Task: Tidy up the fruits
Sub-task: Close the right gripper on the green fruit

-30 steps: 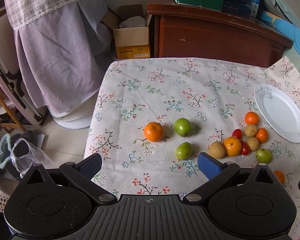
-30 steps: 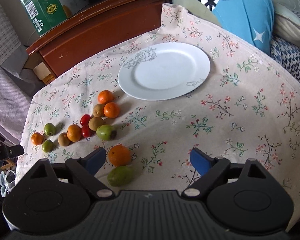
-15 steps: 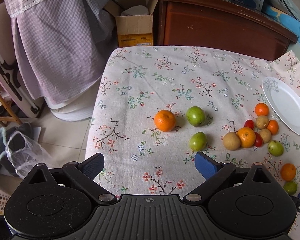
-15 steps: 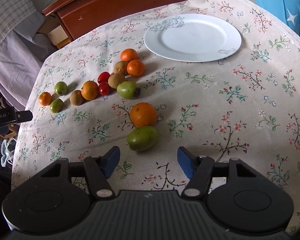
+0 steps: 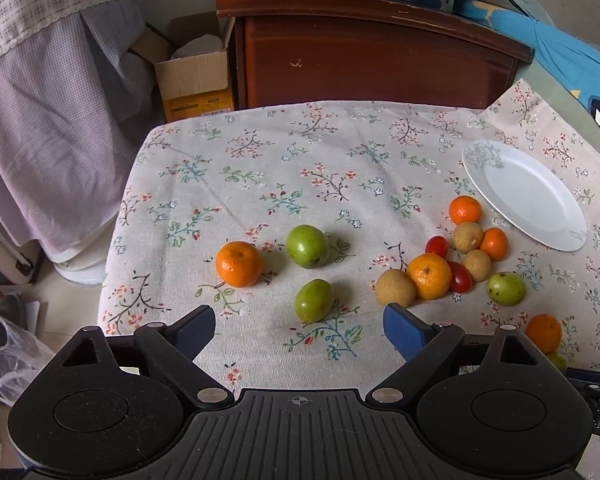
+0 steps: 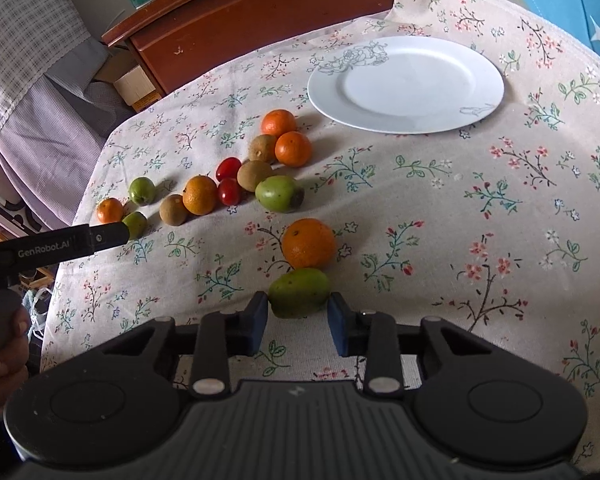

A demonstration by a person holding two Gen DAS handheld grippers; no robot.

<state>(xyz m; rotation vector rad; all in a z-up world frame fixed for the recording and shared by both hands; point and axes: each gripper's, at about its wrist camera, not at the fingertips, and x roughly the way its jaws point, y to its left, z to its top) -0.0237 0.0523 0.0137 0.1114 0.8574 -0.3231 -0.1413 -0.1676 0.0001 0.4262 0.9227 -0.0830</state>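
1. Left wrist view: the left tool (image 5: pixel 298 326) hangs over the near edge of the bench (image 5: pixel 260 152), which wears a flowery cloth. Its two blue pads stand wide apart and hold nothing, though they have just been closing a little. A small green fruit (image 5: pixel 313 300) lies on the cloth just past the gap between the pads, not touching them.
2. In the same view, an orange (image 5: pixel 239 263) and a rounder green fruit (image 5: pixel 307 246) lie a bit farther off. To the right sits a heap of oranges, brown fruits and red tomatoes (image 5: pixel 452 264), all close together. A white plate (image 5: pixel 528 196) lies past the heap, bare.
3. Right wrist view: the right tool (image 6: pixel 298 322) has just been closing its pads on a green fruit at the front (image 6: pixel 299 292). The fruit sits between the pads with each blue pad right at its side; whether they press it yet is hard to tell. A big orange (image 6: pixel 308 243) touches that fruit on its far side.
4. In this view the plate (image 6: pixel 406 84) lies far back on the cloth, and the heap of fruit (image 6: pixel 236 176) sits between it and the left edge of the bench. The left tool's dark arm (image 6: pixel 60 246) comes in from the left, with a hand (image 6: pixel 4 364) holding it below.
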